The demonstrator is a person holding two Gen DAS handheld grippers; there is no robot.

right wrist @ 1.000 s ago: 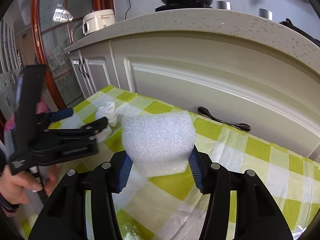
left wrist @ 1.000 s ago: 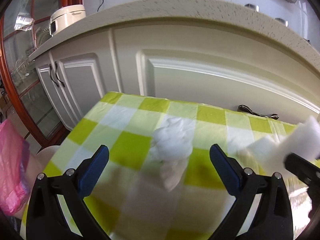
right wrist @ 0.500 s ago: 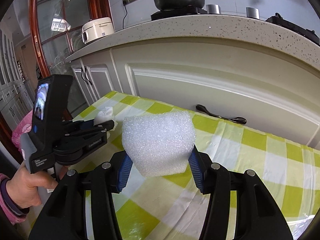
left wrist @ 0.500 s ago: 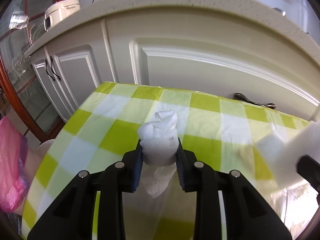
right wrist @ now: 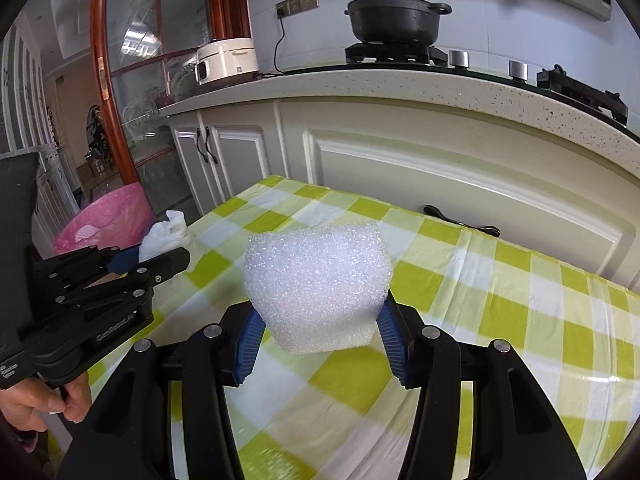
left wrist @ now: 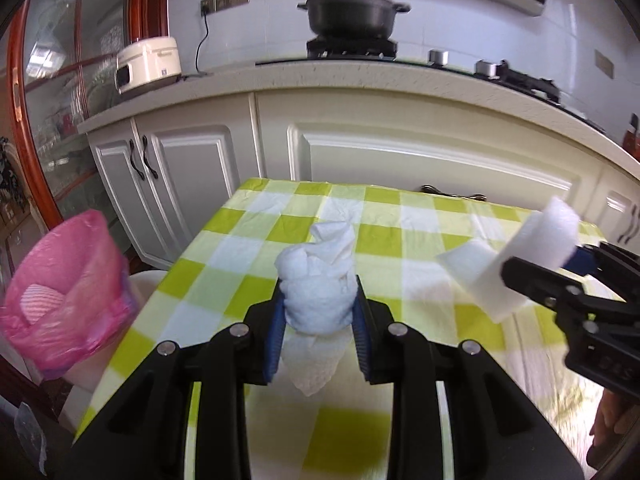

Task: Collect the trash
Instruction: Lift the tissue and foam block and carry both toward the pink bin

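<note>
My left gripper (left wrist: 318,312) is shut on a crumpled white paper towel (left wrist: 318,280), held above the green-and-white checked tablecloth (left wrist: 400,240). A loose end of the towel hangs down between the fingers. My right gripper (right wrist: 318,320) is shut on a white foam block (right wrist: 318,280), also lifted off the table. In the left wrist view the foam block (left wrist: 520,256) and right gripper (left wrist: 532,276) show at the right. In the right wrist view the left gripper (right wrist: 160,258) with the towel (right wrist: 166,234) shows at the left, held by a hand (right wrist: 36,404).
A bin lined with a pink bag (left wrist: 64,300) stands on the floor left of the table, also seen as the pink bag (right wrist: 108,216). A black cord (right wrist: 460,220) lies at the table's far edge. Cream cabinets (left wrist: 400,152), a rice cooker (left wrist: 148,62) and a black pot (left wrist: 352,12) stand behind.
My left gripper went from wide open around the towel to shut on it, then lifted it off the table. Both grippers pulled back and rose; the pink bin came into view.
</note>
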